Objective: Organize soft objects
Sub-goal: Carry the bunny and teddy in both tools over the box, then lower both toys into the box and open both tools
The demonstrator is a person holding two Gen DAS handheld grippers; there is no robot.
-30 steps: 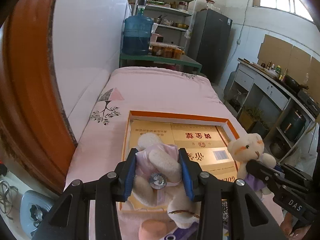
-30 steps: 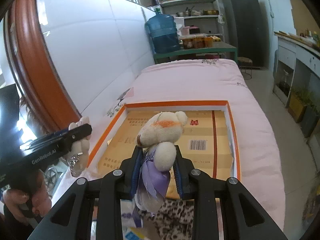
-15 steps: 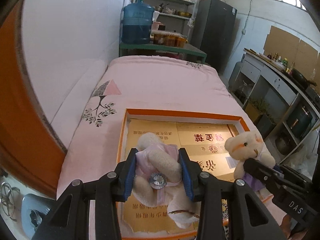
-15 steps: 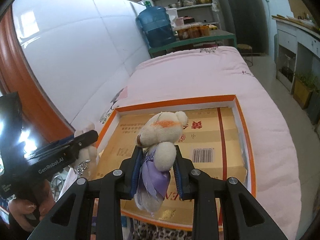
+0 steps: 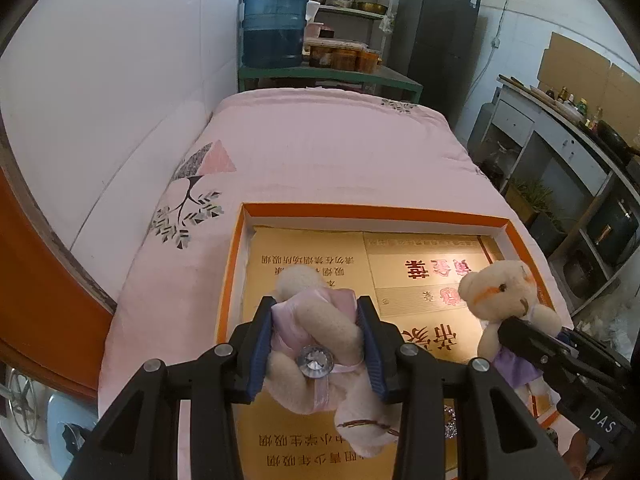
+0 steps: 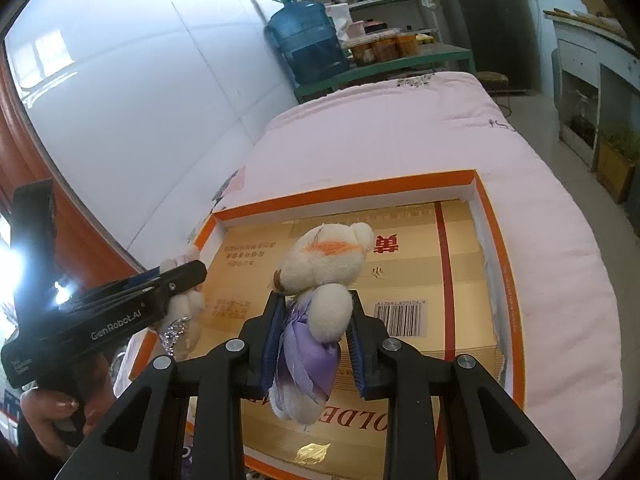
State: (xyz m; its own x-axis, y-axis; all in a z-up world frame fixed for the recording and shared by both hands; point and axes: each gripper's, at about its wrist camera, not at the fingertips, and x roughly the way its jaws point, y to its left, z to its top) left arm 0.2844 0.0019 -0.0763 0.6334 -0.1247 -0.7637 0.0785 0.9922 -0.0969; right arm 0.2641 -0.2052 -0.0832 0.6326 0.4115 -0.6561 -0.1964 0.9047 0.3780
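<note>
- A small cream bear in a pink satin dress (image 5: pixel 316 344), with a round rhinestone at its waist, is clamped between the blue pads of the left gripper (image 5: pixel 316 348); the jaws are closed about halfway onto its soft body, and the toy hangs above the near left part of the box.
- A second cream bear in a purple dress (image 6: pixel 316 320), with an orange stitched patch on its head, is pinched at the waist by the right gripper (image 6: pixel 314 344); these jaws are set narrower, and the dress is squeezed between the pads.
- Both toys are held in the air over the orange-rimmed shallow box (image 5: pixel 372 213), which is lined with flattened gold cardboard (image 6: pixel 416 280) printed with red characters and a barcode.
- No soft toy is seen lying inside the box, so nothing is judged to have been deposited there yet.
- The task is judged to be at the carrying stage: both bears have been picked up and brought over the box, while lowering, release and arrangement remain to be done.
- The box is set on a bed covered by a pink quilt (image 5: pixel 332 148), which runs along a white wall.
- Beyond the foot of the bed, a blue water jug (image 5: pixel 275 26) is seen standing on a green table beside shelves.
</note>
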